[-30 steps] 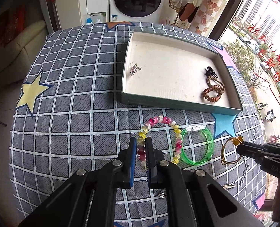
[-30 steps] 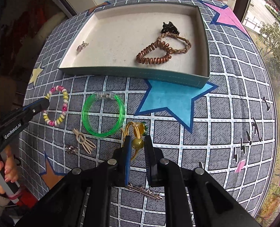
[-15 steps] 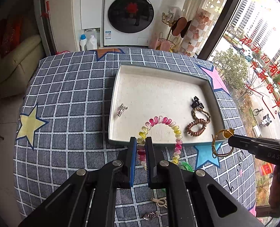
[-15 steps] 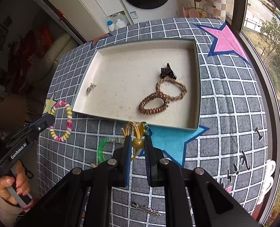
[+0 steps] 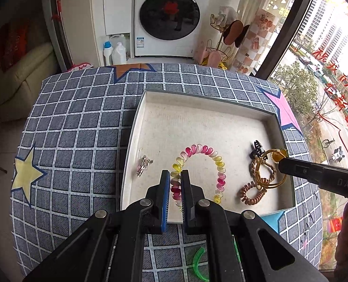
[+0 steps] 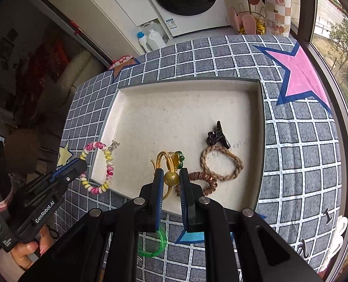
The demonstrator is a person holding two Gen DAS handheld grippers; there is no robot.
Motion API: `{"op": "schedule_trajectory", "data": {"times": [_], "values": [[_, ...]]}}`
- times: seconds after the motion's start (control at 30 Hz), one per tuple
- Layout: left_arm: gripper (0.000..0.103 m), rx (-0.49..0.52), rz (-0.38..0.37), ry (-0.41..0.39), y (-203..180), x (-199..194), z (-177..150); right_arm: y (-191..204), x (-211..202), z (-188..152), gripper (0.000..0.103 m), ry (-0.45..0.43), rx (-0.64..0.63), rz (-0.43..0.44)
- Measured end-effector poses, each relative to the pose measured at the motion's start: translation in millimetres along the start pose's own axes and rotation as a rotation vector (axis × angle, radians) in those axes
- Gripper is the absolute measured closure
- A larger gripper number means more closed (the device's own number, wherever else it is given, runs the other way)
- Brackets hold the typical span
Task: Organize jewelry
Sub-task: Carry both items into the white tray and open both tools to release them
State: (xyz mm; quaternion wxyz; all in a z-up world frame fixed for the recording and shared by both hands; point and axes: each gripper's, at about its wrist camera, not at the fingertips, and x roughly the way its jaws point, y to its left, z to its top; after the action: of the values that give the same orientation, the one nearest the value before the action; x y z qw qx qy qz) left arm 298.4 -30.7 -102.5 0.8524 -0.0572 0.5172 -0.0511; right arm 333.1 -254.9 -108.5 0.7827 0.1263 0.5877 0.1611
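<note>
My left gripper (image 5: 175, 175) is shut on a pink, yellow and white beaded bracelet (image 5: 203, 150), held above the near part of a shallow tray (image 5: 133, 136); it also shows in the right wrist view (image 6: 108, 162). My right gripper (image 6: 170, 172) is shut on a gold bangle with amber and green beads (image 6: 171, 158), held above the tray's right part; the bangle also shows in the left wrist view (image 5: 266, 185). In the tray lie a small silver charm (image 5: 142, 168), a black claw clip (image 6: 217, 136), a braided tan loop (image 6: 222, 164) and a copper coil tie (image 6: 203, 179).
A green plastic bangle (image 6: 154, 246) lies on the checked star-print tablecloth (image 5: 80, 129) near the tray's front edge. A washing machine (image 5: 168, 15), detergent bottles (image 5: 114, 51) and a shoe rack (image 5: 223, 40) stand beyond the table. A window runs along the right.
Both grippers have lifted their jewelry off the cloth and carried it forward over the tray. The green bangle has stayed on the cloth.
</note>
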Motion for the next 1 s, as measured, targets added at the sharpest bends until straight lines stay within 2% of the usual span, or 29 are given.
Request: {"op": "schedule_trajectory", "data": {"times": [0.53,1.0], "values": [[0.082,0.035,0.091,0.088,-11.4,64.0,4.7,-11.2,57.9,45.4,0.089,0.029,-0.021,0.010],[0.082,0.140,0.190,0.123,-23.0,85.3,1.4,-16.3,90.9,48.9,0.088,0.094,-0.079,-0.070]]}}
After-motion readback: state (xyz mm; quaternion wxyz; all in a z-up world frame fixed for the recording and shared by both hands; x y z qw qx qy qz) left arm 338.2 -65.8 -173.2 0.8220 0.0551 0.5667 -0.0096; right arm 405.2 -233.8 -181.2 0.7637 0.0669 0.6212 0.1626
